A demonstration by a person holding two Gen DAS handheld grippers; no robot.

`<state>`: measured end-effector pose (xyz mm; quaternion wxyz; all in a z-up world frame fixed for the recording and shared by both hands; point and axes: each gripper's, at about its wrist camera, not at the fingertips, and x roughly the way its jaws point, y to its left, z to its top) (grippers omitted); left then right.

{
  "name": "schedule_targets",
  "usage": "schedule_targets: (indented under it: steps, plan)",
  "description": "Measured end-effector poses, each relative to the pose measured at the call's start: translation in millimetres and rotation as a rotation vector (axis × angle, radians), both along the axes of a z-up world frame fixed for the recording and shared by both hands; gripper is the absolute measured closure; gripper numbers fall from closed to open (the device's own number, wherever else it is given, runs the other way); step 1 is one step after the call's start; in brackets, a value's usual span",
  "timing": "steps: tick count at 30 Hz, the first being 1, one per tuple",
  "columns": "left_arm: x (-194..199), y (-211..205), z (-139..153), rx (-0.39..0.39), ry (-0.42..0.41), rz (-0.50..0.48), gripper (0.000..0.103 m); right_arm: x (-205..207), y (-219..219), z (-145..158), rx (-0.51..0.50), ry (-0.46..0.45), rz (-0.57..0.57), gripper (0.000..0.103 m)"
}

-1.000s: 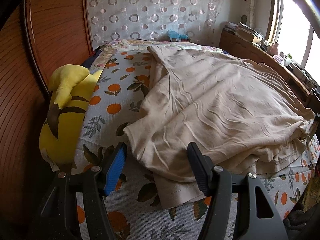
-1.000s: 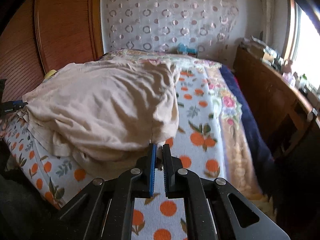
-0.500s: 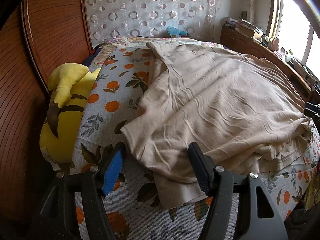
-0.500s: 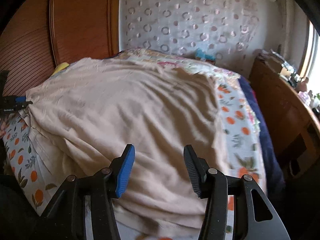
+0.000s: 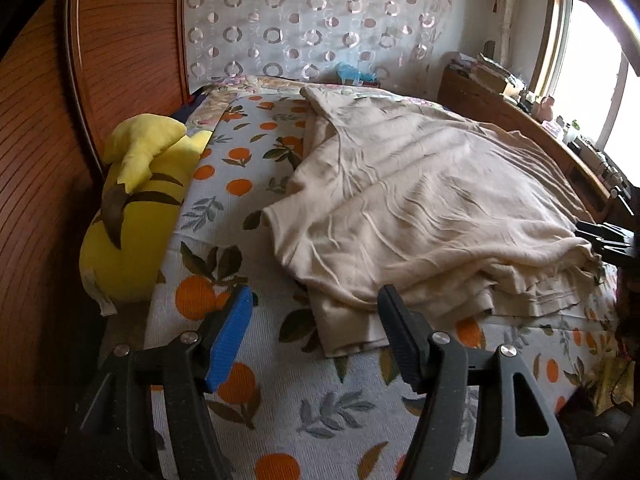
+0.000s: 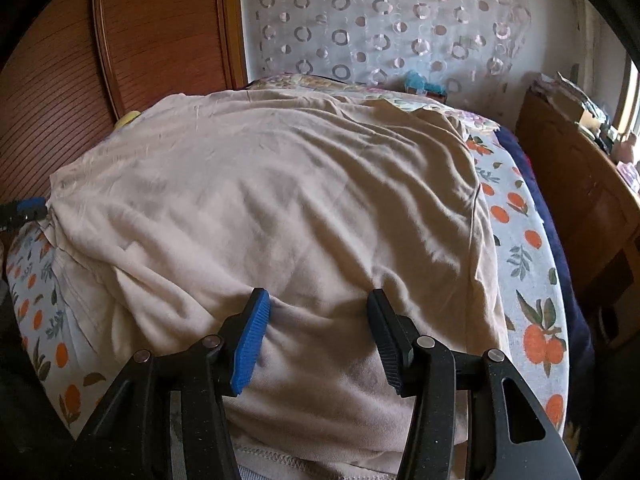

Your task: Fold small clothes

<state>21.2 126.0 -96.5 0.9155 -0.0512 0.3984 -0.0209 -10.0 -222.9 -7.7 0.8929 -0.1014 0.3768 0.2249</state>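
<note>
You are partway into the fold, by the look of it: the beige garment (image 5: pixel 420 200) lies spread across the bed with 1 layer already doubled over another, and several stacked hems show along the near edge in the left wrist view. It is not yet a compact, squared packet; the top layer is rumpled and its near edge sits crooked over the layers below, so you likely have at least 1 more fold and some smoothing left.

Your left gripper (image 5: pixel 314 336) stands with its jaws apart and nothing between them, over the near left corner of the garment. Your right gripper (image 6: pixel 316 336) also has its jaws apart, poised just above the cloth near the garment's near edge; the pads are not pinching any fabric. Whether the tips brush the cloth you cannot tell from here.

The surface is soft: a bedsheet (image 5: pixel 224 184) printed with oranges and leaves, which will give under pressure and let the cloth drag. A yellow plush toy (image 5: pixel 136 208) lies at the sheet's left edge against a wooden headboard (image 5: pixel 36 168). A curtain (image 5: pixel 312 28) patterned with rings hangs behind the bed, and a cluttered wooden shelf (image 5: pixel 520 116) runs under a bright window on the right
</note>
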Motion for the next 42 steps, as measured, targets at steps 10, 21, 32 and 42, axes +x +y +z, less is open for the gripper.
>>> schedule_targets:
  steps: [10,21,32,42]
  plan:
    - [18.0,-9.0,0.6,-0.062,0.012,-0.009,0.044,-1.1,1.6,-3.7,0.002,-0.005,-0.008,0.05]
    - [23.2,-18.4,0.1,-0.014,0.008,-0.029,0.092,-0.7,0.2,-3.5,0.002,-0.004,-0.005,0.05]
    - [5.6,-37.8,54.1,-0.081,-0.196,-0.089,0.098,-2.2,0.6,-3.4,0.003,-0.004,-0.006,0.05]
    - [31.0,-98.7,112.5,-0.114,-0.332,-0.244,0.098,-13.1,-16.4,9.0,0.04,-0.029,-0.045,0.05]
